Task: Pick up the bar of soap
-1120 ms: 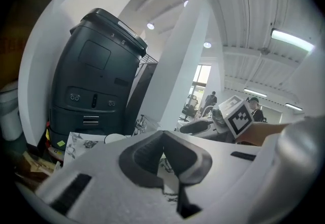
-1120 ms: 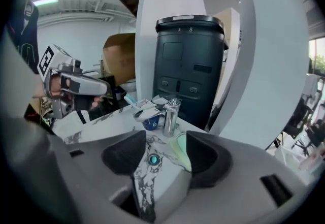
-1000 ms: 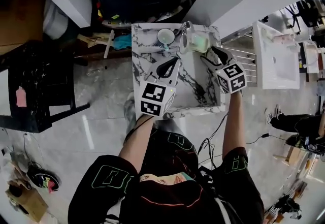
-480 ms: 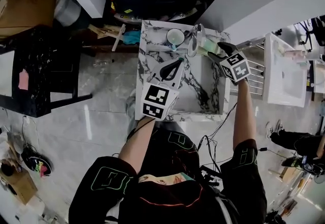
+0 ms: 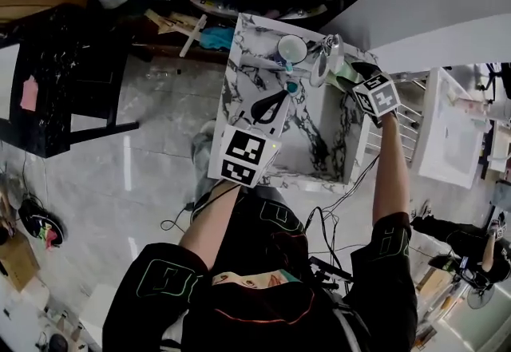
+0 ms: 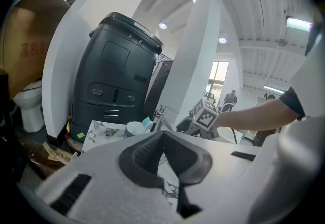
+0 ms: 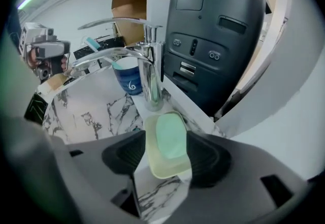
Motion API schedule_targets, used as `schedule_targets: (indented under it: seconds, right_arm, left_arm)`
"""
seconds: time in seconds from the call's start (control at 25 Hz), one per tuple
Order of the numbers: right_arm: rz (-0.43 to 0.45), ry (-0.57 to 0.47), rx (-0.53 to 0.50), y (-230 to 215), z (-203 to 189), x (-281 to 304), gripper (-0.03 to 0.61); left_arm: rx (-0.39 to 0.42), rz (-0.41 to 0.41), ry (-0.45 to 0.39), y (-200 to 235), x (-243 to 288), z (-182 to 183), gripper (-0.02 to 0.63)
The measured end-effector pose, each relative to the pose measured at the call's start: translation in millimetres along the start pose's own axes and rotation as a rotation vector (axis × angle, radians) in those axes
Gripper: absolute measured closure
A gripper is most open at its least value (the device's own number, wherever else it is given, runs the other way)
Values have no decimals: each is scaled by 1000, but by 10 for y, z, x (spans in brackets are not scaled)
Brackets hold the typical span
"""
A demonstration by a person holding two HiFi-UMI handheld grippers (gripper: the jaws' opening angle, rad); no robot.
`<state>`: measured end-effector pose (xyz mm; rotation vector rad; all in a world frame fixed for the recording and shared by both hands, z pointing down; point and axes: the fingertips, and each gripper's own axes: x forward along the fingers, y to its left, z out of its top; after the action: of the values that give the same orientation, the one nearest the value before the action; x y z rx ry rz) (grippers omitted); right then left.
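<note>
At the back right corner of the marble sink [image 7: 86, 111], the right gripper [image 7: 166, 153] holds its 2 jaws wide apart, 1 dark ribbed pad on each side of a pale yellow soap dish [image 7: 165, 168]. The pale green bar of soap [image 7: 170, 135] lies flat in that dish, between the jaws. The right pad sits just beside the dish's rim, and I cannot tell whether either pad presses on the dish. Just beyond the dish stands the chrome faucet [image 7: 151, 81], its spout reaching out to the left over the basin. Behind it is a blue cup [image 7: 129, 82] with a toothbrush [image 7: 94, 44] leaning out of it. A large dark grey machine [image 7: 218, 30] rises close behind the sink's back edge. The left gripper [image 6: 162, 139] hangs over the front part of the basin with its 2 jaws closed together at the tips and nothing between them. Its view looks across at the cup, the faucet and the person's right forearm [image 6: 254, 114]. Compared with 1 second ago, the right gripper has moved from the right side of the basin up to the dish beside the faucet. The left gripper has stayed in much the same spot above the basin, with its jaws together as before.
</note>
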<state>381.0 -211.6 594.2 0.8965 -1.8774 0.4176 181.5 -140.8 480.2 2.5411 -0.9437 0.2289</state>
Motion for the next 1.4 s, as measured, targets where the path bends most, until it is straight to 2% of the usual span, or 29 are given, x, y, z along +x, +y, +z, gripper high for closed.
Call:
schedule_targets:
  seconds: [0.8, 1.04, 1.2, 1.4]
  right_arm:
    - [157, 183, -90, -58, -39, 415, 316]
    - [145, 225, -210, -34, 0, 480, 316]
    - [117, 301, -358, 50, 6, 511, 319]
    - [126, 298, -377, 30, 8, 548, 319]
  left_arm:
    - [-22, 53, 4, 273, 114, 15, 611]
    - [-28, 56, 10, 318, 141, -1, 611]
    - [-34, 55, 16, 334, 190, -16, 611]
    - [-32, 46, 21, 287, 246, -40, 611]
